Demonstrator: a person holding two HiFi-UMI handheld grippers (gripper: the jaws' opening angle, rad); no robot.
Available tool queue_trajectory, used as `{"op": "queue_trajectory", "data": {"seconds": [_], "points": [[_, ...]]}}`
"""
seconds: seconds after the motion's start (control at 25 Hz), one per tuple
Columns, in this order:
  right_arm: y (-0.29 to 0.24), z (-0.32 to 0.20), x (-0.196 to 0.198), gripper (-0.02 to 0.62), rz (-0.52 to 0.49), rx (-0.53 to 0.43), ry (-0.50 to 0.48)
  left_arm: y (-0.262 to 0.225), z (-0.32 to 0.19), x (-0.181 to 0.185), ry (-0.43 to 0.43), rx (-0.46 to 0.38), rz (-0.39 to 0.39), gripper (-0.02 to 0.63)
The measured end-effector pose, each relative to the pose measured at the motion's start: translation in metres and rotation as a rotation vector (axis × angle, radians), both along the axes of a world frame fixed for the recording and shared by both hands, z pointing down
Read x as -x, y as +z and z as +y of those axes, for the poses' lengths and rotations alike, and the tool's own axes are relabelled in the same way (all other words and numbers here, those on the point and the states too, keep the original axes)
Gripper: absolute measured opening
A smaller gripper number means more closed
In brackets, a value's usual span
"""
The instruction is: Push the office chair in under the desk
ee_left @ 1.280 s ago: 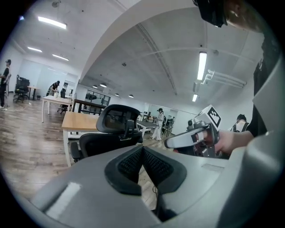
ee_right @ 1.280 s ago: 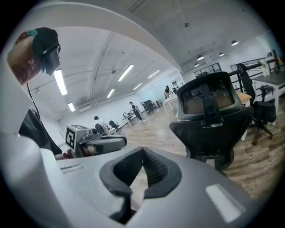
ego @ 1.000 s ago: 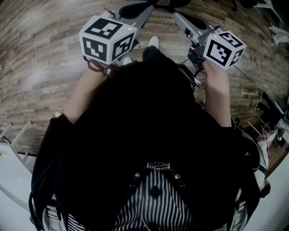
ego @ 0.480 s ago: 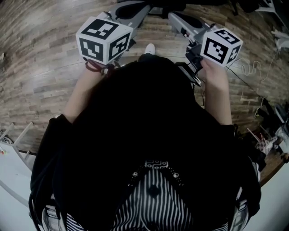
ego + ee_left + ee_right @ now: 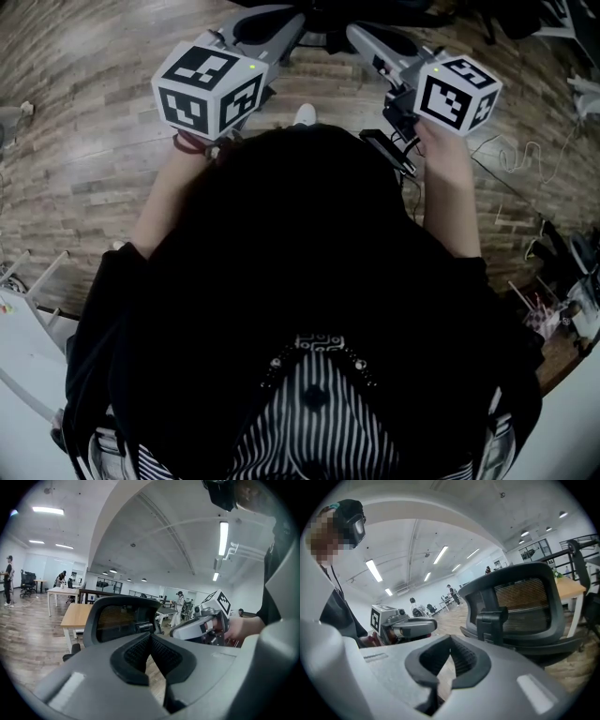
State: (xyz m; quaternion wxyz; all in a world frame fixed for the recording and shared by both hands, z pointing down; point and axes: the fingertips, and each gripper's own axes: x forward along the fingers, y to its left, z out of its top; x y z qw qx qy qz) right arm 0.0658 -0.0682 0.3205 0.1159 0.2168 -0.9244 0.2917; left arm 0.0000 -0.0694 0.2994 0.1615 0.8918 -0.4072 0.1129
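Head view first: both tools sit side by side out in front of the person's dark top, over a plank floor (image 5: pixel 84 141). The left gripper (image 5: pixel 281 21) and right gripper (image 5: pixel 361 36) angle in toward each other, and the dark top of the office chair (image 5: pixel 375 11) sits right off their tips at the frame edge. Can't tell from here if either tip actually touches it.

Left gripper view: the jaws are clenched tight, black pads meeting in a V with nothing caught between them. The chair's mesh backrest is just ahead of the tips and a bit to the left, close up. Whether it's in contact is hard to say. A light wood desk (image 5: pixel 77 613) stands past the chair, further left. The other tool shows off to the right with its marker cube.

Right gripper view: same deal, jaws pressed together and empty. The chair back is ahead and to the right of the tips, near, headrest bracket facing the camera. The wood desk pokes out behind it on the far right.
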Motion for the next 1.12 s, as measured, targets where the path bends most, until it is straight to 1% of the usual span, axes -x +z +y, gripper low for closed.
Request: {"op": "queue_trajectory", "data": {"seconds": [0.08, 0.16, 0.32, 0.48, 0.72, 0.8, 0.96, 1.04, 1.12], "points": [[0.002, -0.002, -0.003, 0.0, -0.002, 0.006, 0.008, 0.004, -0.004, 0.012, -0.029, 0.006, -0.004, 0.002], [0.005, -0.009, -0.012, 0.0, -0.006, 0.014, 0.019, 0.01, -0.013, 0.016, -0.053, 0.025, 0.004, 0.002], [0.01, -0.013, -0.021, 0.0, -0.017, 0.018, 0.03, 0.025, -0.014, 0.011, -0.044, 0.038, -0.013, 0.002], [0.009, -0.015, -0.022, 0.0, -0.02, 0.009, 0.047, 0.04, -0.012, 0.015, -0.051, 0.071, 0.012, 0.002], [0.007, -0.015, -0.025, 0.0, -0.027, 0.011, 0.086, 0.034, -0.011, 0.035, -0.055, 0.053, -0.003, 0.002], [0.005, -0.026, -0.031, 0.0, -0.025, 0.014, 0.108, 0.036, -0.022, 0.036, -0.06, 0.062, 0.001, 0.002], [0.004, -0.062, -0.051, 0.0, -0.02, 0.026, 0.146, 0.042, -0.061, 0.026, -0.046, 0.086, -0.01, 0.002], [0.002, -0.076, -0.055, 0.0, -0.011, 0.016, 0.166, 0.044, -0.075, 0.022, -0.035, 0.075, -0.031, 0.002], [-0.001, -0.079, -0.053, 0.0, -0.005, 0.005, 0.188, 0.045, -0.076, 0.023, -0.023, 0.061, -0.053, 0.002]]}}
